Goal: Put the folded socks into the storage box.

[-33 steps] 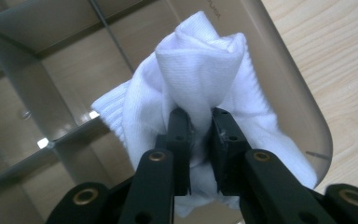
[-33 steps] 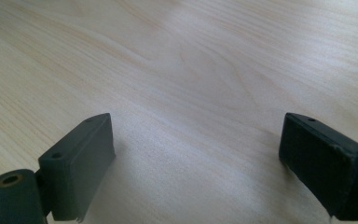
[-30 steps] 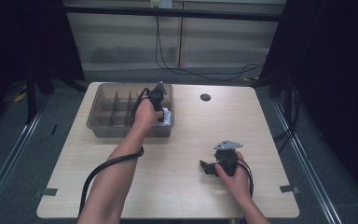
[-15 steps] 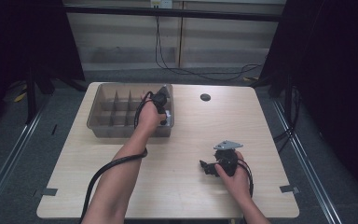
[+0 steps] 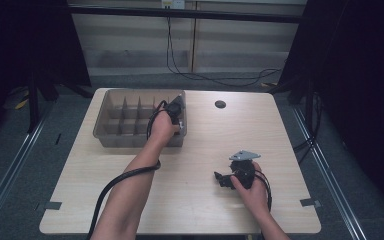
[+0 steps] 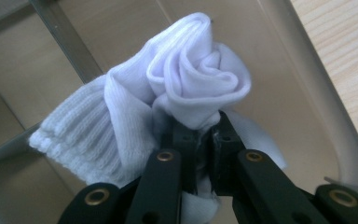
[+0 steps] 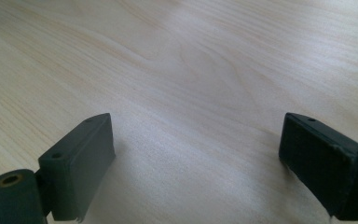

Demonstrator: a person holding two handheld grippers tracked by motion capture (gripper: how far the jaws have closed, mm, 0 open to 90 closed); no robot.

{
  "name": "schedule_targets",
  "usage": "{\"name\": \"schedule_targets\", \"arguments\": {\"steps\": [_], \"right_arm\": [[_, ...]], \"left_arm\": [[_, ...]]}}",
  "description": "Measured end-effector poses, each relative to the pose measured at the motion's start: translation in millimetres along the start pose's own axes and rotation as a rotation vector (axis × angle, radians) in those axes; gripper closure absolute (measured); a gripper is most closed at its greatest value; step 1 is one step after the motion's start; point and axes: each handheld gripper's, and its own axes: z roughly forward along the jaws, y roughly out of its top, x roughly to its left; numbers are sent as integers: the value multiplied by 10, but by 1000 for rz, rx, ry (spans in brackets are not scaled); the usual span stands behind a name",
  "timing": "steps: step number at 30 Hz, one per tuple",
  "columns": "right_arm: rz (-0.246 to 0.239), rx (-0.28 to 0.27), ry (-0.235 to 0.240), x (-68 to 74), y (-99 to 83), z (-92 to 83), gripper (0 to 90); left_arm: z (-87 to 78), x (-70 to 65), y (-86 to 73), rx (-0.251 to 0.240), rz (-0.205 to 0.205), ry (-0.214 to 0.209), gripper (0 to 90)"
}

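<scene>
A rolled white sock (image 6: 182,79) sits in my left gripper (image 6: 205,135), whose jaws are shut on its lower fold. It hangs inside the right end compartment of a clear plastic bin (image 6: 326,107). In the high view the left gripper (image 5: 176,112) reaches down into the bin (image 5: 111,135) at its right end, with a bit of the white sock (image 5: 181,124) showing beside the hand. My right gripper (image 5: 220,179) rests on the wooden table (image 5: 200,145) at the front right. Its jaws stand wide apart, open over bare wood (image 7: 191,70) with nothing between them.
The bin is split by dividers (image 6: 70,46) into several compartments and stands at the table's back left. A small dark round spot (image 5: 220,104) lies at the back of the table. Cables trail from both grippers toward the front edge.
The left hand has shifted slightly at the bin's right end, and less of the white sock shows beside it. The right hand has kept still.
</scene>
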Motion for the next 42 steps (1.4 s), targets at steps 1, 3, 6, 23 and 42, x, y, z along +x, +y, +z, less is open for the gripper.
{"name": "schedule_targets", "arguments": {"steps": [1, 3, 6, 23, 42], "right_arm": [[2, 1, 1, 1, -1, -1, 98], [0, 1, 0, 0, 0, 0, 98], [0, 0, 0, 0, 0, 0, 98], [0, 2, -1, 0, 1, -1, 97], [2, 3, 1, 2, 4, 2, 97]], "left_arm": [[1, 4, -2, -2, 2, 0, 837], [-2, 7, -4, -3, 0, -3, 837], [-40, 0, -1, -5, 6, -4, 834], [-454, 48, -18, -72, -20, -12, 804], [-525, 165, 12, -131, -50, 36, 788]]}}
